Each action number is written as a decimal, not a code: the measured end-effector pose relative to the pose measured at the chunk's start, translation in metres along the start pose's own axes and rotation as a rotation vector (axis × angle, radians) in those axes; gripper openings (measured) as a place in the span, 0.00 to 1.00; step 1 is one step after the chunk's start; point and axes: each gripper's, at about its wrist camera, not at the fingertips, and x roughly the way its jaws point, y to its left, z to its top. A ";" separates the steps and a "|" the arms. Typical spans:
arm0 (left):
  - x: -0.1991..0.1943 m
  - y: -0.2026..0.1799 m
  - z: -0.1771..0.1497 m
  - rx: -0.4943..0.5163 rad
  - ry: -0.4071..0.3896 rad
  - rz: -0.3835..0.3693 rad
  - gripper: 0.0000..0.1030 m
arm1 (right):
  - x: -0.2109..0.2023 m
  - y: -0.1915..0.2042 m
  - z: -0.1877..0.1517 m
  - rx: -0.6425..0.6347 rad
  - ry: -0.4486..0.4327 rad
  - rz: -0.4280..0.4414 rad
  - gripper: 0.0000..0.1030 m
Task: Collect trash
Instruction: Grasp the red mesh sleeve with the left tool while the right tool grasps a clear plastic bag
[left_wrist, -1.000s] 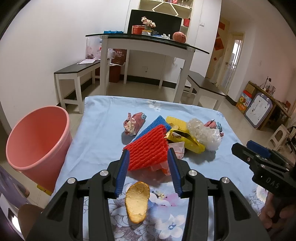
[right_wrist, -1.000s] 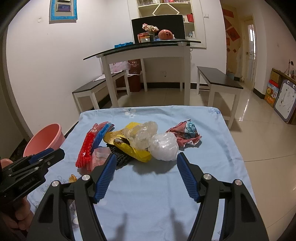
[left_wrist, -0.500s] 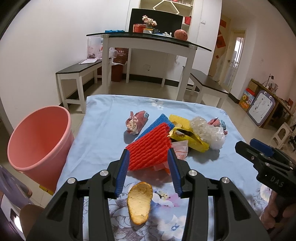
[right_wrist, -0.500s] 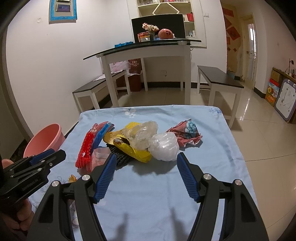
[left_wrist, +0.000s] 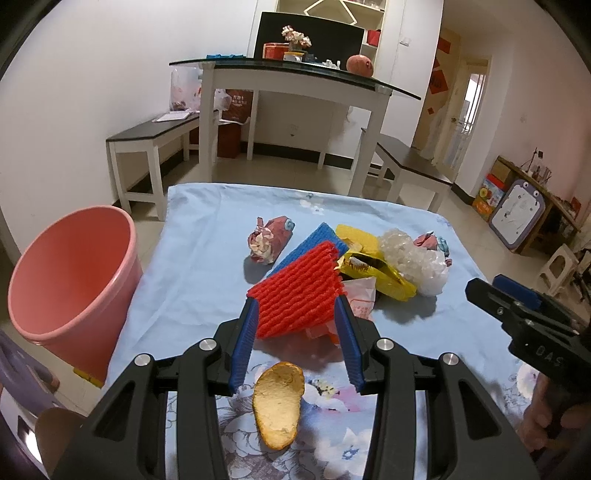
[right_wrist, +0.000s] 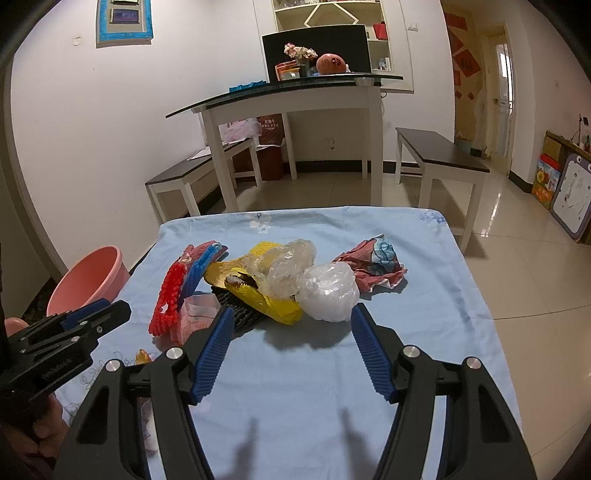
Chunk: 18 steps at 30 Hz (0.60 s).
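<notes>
A table covered with a light blue cloth (left_wrist: 192, 258) fills both views, its near end printed with flowers. Beside the table's left edge, on the floor, stands an empty pink bucket (left_wrist: 70, 280). The trash lies in a loose pile around the middle of the table. Largest is a red foam net (left_wrist: 299, 295), leaning on a blue foam net (left_wrist: 314, 240) behind it. To their right lie a torn yellow wrapper (left_wrist: 373, 266) and crumpled clear plastic (left_wrist: 413, 258), touching each other. A crumpled patterned wrapper (left_wrist: 269, 240) sits alone toward the far left of the pile, and another crumpled printed paper (right_wrist: 373, 262) lies at the pile's far right. A piece of orange peel (left_wrist: 279, 402) rests near the table's near edge. The left gripper (left_wrist: 297, 332) has its jaws spread on either side of the red net's near end, whether touching it cannot be told. The right gripper (right_wrist: 291, 347) hangs above bare cloth near the pile, jaws wide apart and holding nothing.
</notes>
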 end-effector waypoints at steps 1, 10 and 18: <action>0.001 0.000 0.001 -0.005 0.004 -0.006 0.42 | 0.002 0.000 0.000 0.000 0.001 0.001 0.63; 0.024 -0.015 0.016 -0.008 0.075 -0.054 0.42 | 0.014 -0.006 0.006 0.005 0.011 0.019 0.62; 0.059 -0.022 0.020 0.025 0.139 0.008 0.38 | 0.030 -0.013 0.018 0.019 0.035 0.047 0.61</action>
